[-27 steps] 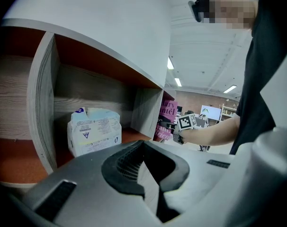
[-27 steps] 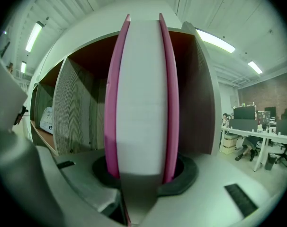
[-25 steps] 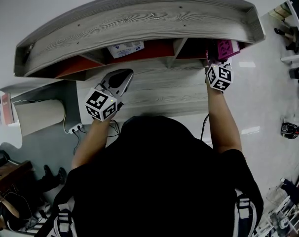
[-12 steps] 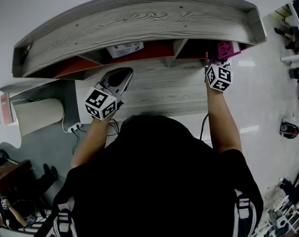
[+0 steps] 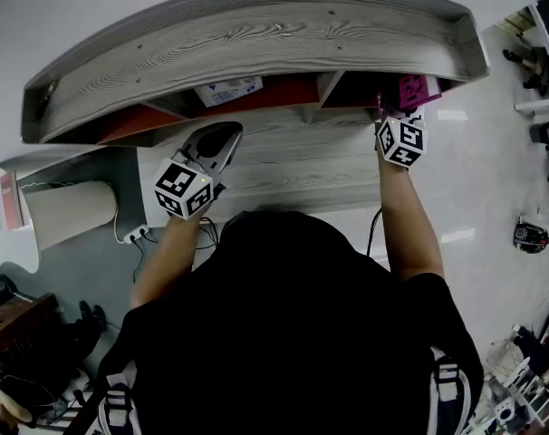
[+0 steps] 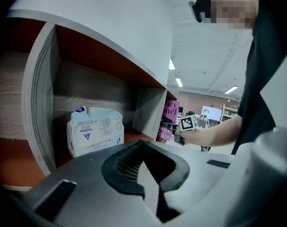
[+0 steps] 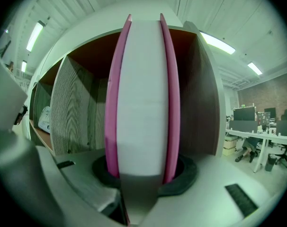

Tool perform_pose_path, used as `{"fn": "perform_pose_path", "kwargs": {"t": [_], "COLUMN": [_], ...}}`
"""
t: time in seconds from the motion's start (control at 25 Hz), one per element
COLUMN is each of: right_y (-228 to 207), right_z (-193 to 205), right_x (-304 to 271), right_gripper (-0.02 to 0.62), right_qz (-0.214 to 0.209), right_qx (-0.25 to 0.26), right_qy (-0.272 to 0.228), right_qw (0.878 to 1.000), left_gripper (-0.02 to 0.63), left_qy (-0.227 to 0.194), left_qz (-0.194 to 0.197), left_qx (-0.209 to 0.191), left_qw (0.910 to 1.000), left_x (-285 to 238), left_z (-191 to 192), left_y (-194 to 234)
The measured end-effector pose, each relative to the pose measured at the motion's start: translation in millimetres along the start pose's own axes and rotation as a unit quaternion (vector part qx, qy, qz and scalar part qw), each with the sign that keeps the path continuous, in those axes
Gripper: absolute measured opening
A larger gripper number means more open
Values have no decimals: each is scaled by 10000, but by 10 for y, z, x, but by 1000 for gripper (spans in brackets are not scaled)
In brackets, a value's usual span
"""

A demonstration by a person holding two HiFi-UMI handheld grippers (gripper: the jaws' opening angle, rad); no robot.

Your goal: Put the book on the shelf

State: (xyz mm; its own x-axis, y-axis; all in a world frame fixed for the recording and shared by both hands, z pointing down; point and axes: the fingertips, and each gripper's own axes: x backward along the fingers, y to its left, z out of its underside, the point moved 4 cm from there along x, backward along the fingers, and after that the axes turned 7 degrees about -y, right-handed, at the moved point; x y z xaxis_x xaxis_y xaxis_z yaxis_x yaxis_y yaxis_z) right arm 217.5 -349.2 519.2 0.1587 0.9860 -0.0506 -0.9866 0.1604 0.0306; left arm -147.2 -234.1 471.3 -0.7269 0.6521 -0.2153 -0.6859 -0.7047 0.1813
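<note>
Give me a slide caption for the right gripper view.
Right claw gripping a pink book upright, page edges toward the camera, before the right-end compartment of the shelf.

The pink book (image 6: 171, 111) bears white cover lettering, partly hidden, that looks like "ary" above "ntel". Print on the white package (image 6: 95, 134) is too small to read. The marker cube (image 6: 187, 123) carries a black-and-white square code.

book (image 7: 142, 93) upright at the mouth of the shelf (image 5: 256, 34), right compartment — packet (image 6: 95, 135) inside the compartment to its left.
</note>
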Motion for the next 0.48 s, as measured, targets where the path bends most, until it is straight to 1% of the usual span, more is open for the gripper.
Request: {"fn": "perform_pose_path", "kwargs": {"t": [0.48], "right_y": [18], "right_z": [21], "right_x": [45], "right_gripper": [166], "right_qz": [-79], "right_qx": [-18], "right_qy": [97], "right_qw": [9999], "left_gripper": [20], "left_qy": [45], "left_qz": [-7], "left_qx": [-29], "left_qw": [10000], "left_x": [13], "left_z": [4], "left_y": [-2]}}
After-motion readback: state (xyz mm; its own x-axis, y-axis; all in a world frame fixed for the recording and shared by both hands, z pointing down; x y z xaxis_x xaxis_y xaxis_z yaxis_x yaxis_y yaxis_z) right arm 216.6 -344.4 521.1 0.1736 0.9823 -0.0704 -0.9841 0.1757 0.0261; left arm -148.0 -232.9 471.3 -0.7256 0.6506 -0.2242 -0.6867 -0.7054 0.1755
